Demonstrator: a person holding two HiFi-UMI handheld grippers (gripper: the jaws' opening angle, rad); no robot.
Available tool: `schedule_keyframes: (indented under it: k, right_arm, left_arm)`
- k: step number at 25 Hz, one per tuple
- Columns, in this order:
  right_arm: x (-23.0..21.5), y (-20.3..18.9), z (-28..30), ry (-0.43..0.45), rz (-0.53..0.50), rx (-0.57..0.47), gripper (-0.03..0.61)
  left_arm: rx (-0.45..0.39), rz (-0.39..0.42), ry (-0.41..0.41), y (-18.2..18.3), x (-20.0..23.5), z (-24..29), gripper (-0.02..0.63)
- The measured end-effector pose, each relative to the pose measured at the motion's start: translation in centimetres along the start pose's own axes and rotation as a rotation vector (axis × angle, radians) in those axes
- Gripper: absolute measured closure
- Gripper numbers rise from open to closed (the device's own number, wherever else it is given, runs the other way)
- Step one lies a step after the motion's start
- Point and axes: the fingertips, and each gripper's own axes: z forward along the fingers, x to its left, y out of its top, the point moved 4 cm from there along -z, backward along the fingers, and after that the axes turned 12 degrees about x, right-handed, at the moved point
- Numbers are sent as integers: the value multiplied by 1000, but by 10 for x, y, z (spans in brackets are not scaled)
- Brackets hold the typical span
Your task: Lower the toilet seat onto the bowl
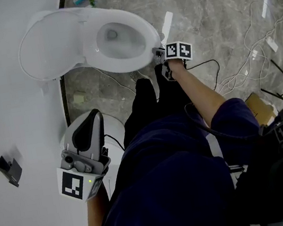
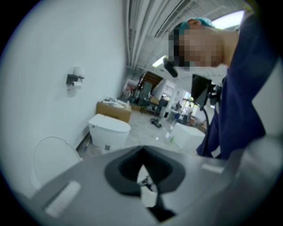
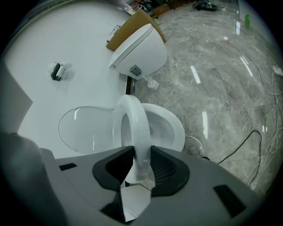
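- R tongs (image 3: pixel 141 152) (image 1: pixel 159 54) clamped on the front edge of the toilet seat (image 3: pixel 132 128), one pad on each face of the ring
- L tongs (image 2: pixel 141 150) (image 1: pixel 92 115) together w/ nothing in them, held back by the person's L side, well apart from the seat, above a second toilet (image 1: pixel 116 126)
- Seat is partway over, standing between the raised lid (image 3: pixel 86 128) and the bowl (image 3: pixel 174 128), touching neither along its free end
- Seat's long axis runs from the hinge end at the wall out to the gripped front end; front end points toward the person, and the ring shows edge-on in the right gripper view
- In the head view, seat & bowl rim can't be told apart
- Lid (image 1: pixel 49 44) leans back against the white wall (image 1: pixel 1 106), so it's tight on that side
- The other side is open grey marble floor (image 3: pixel 221 88); cables (image 1: pixel 251 59) lie well away to the R
- Person's shoe (image 3: pixel 194 148) is just beside the bowl front
- Second toilet (image 3: pixel 139 44) sits along the same wall, apart from this one, w/ a cardboard box (image 3: pixel 128 28) behind it; box contents can't be seen
- Small dark wall fitting (image 3: pixel 57 71) is mounted above the lid
- Bowl holds a little water at the drain (image 1: pixel 112 34)
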Motion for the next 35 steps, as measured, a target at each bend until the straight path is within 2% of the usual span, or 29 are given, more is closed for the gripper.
schedule_keyframes:
  k: [13, 35]
  right_arm:
    - [-23, 5, 16, -52, 18, 23, 457]
    - [-62, 16, 42, -190, 8, 95, 456]
  left_arm:
    - [49, -12, -23, -5, 3, 15, 612]
    - [81, -66, 21, -14, 19, 19, 612]
